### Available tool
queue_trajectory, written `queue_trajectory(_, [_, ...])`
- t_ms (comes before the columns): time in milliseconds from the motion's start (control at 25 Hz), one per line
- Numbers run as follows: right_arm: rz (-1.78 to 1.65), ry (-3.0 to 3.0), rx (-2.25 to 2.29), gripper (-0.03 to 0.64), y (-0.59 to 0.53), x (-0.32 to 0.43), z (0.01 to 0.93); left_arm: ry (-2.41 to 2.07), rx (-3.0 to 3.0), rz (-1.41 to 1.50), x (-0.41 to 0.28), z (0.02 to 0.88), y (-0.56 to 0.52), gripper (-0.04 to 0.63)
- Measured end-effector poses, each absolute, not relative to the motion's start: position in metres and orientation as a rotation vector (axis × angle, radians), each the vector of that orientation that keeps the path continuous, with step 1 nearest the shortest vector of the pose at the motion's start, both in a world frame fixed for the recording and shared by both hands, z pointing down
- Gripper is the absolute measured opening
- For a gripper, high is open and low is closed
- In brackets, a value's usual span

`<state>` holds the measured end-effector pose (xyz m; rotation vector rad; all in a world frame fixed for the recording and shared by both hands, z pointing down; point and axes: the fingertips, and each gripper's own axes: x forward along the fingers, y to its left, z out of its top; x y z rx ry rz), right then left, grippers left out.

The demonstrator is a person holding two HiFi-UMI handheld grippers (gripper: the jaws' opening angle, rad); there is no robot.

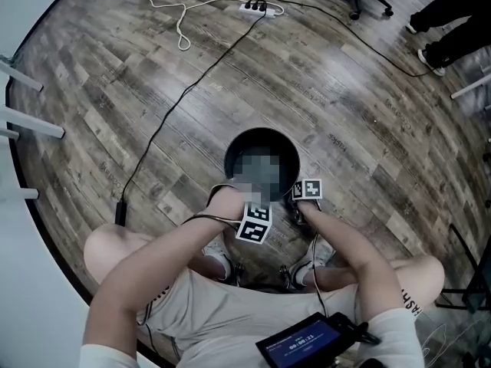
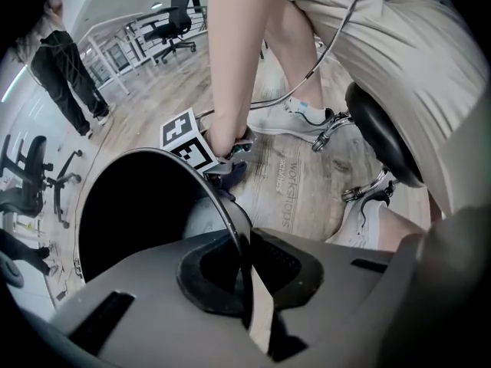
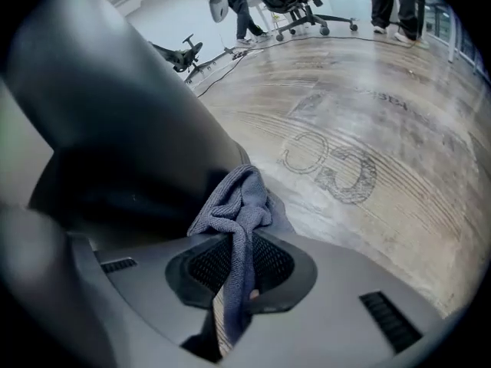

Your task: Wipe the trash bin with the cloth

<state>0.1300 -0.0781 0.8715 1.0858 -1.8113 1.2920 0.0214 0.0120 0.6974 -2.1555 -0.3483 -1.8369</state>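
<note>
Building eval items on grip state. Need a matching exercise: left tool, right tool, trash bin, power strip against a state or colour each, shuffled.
1. left tool
2. right tool
3. trash bin
4. power strip

A. shut on the cloth
B. white, near the head view's top edge
C. dark, upright, open at the top
D. shut on the bin's rim

Pairs: 1-D, 2-A, 3-C, 4-B

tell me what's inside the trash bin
Only a dark interior shows in the trash bin, whose rim the left gripper clamps. Its bottom is lost in shadow, and a patch covers it in the head view.
</note>
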Motion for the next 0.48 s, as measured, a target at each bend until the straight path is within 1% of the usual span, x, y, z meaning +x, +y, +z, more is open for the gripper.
queue_trajectory(160, [1.268,-1.771,1.065,0.054,-0.093,0.135,0.871,-0.286,-2.147,-1.844,0.019,0.696,-0.002,0.034])
queue_trajectory(280, [1.321,-1.732,1.056,0.054,-0.072,0.143,0.847,-0.323,-2.146,-1.843,0.020,0.698,0.018,0.034])
queue_trajectory(360, [1.303,-1.767,1.037,0.054,-0.070,0.142,0.816,-0.339,-2.144,-1.833,0.017,0.695,0.019,0.060])
queue_trajectory(440, [1.293,-1.806,1.023,0.054,-0.069,0.142,0.783,-0.339,-2.145,-1.831,0.014,0.690,0.014,0.113])
queue_trajectory(480, [1.301,-1.822,1.026,0.054,-0.066,0.142,0.767,-0.341,-2.132,-1.830,0.011,0.687,0.011,0.119])
